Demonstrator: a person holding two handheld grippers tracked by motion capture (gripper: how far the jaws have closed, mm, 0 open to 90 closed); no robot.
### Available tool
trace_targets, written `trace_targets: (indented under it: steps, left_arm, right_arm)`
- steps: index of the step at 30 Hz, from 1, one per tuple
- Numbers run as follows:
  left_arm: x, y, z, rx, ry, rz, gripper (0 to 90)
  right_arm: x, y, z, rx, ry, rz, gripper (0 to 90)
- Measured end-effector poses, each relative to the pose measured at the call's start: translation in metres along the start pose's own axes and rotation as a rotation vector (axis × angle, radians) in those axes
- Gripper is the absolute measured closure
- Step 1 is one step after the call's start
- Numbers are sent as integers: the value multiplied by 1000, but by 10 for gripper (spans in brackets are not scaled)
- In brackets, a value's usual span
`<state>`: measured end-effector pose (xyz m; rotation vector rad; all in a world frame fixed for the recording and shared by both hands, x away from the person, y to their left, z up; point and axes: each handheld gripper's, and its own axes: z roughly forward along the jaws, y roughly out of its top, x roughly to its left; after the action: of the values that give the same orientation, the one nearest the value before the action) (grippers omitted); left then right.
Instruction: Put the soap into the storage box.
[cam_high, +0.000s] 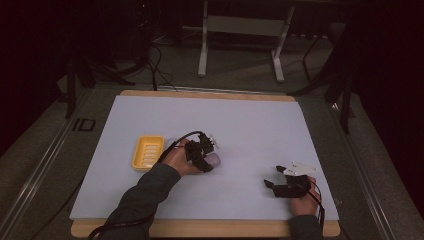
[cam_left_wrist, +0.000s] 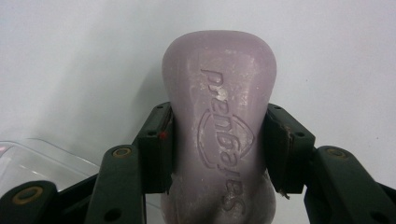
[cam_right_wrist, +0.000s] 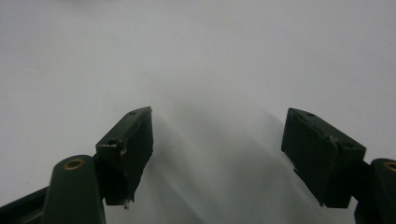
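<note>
**Inspector:** Start with the item in hand.

**Assistant:** A lilac soap bar, embossed lettering on its upper face, clamped across its narrow waist by the left claw. Both pads press flat on the bar's sides. From the high view, the bar sits at the claw's tip, near the middle of the bench; whether it rests on the white surface or hangs just above it, I cannot tell.

**Inspector:** Surroundings?

**Assistant:** A yellow soap dish, ribbed inside, lies just left of the left hand. A clear plastic edge shows at the lower left of the left gripper view (object not identifiable).

**Inspector:** The other side?

**Assistant:** The right claw is released, jaws spread wide with nothing between them, low over bare bench. In the high view it sits well apart from the soap, near the front right corner.
</note>
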<state>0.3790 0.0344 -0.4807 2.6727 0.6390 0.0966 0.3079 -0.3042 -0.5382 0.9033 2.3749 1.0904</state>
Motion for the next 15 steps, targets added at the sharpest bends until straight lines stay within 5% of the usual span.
trace_targets:
  steps: [15]
  left_arm:
    - [2, -3, -16, -26, 7, -11, 496]
  right_arm:
    - [0, 0, -1, -5, 0, 3, 236]
